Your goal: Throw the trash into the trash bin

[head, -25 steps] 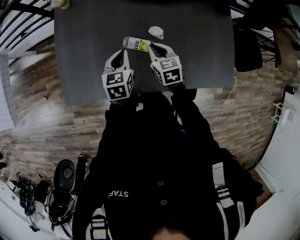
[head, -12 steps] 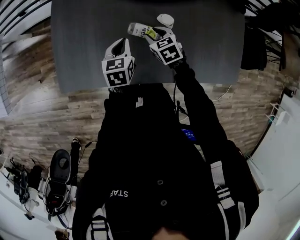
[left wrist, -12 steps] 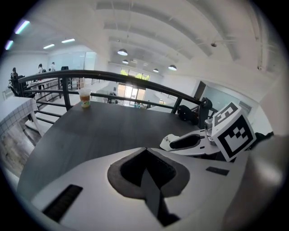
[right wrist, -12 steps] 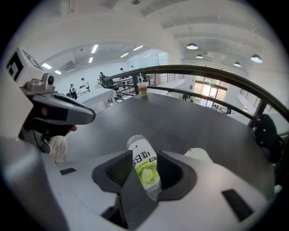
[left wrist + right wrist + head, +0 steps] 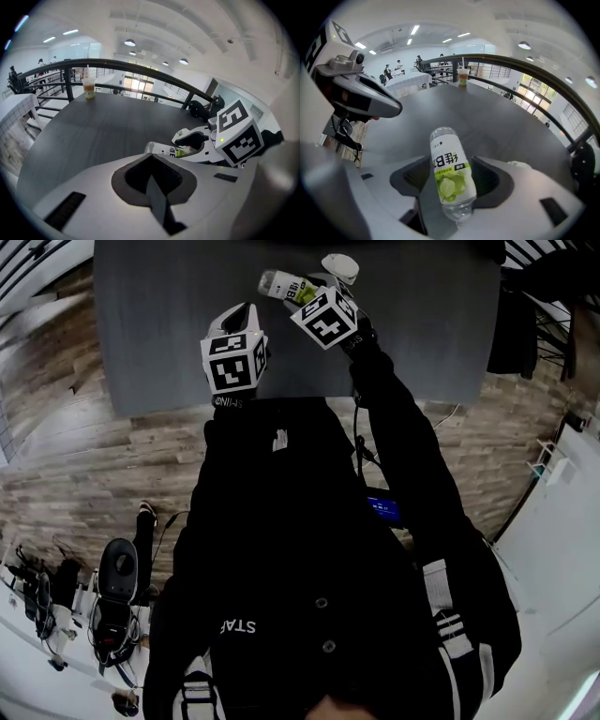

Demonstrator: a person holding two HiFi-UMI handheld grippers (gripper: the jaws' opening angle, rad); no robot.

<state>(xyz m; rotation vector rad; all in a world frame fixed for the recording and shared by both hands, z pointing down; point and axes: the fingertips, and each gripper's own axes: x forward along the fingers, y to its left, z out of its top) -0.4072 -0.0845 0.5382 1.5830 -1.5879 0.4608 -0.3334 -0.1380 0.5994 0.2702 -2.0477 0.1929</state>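
Two grippers need a status entry. Begin with the right. (DESK)

Right gripper: jaws released; they have just been opening. From my station I read a clear plastic bottle with a green-and-white label lying lengthwise between them. A dark gap shows on each side of it, so neither pad presses on it. (OPERATOR)

Location of the bottle relative to the table? (DESK)

In the head view it is over the far part of the dark grey table, at the tips of the right gripper. I cannot tell whether it rests on the tabletop. A crumpled white wad lies on the table near it, just past the right gripper's outer jaw and apart from both jaws. (OPERATOR)

Left gripper? (DESK)

Left gripper: jaws clenched together, nothing between them. It hangs over the table beside the right gripper, on the side nearer the person's body. In its own view I see the bottle just beyond its tips, with the right gripper's jaws on either side of it. (OPERATOR)

Other items on the table? (DESK)

One drink cup with a straw stands upright at the far edge, well apart from both grippers, in front of the black railing. (OPERATOR)
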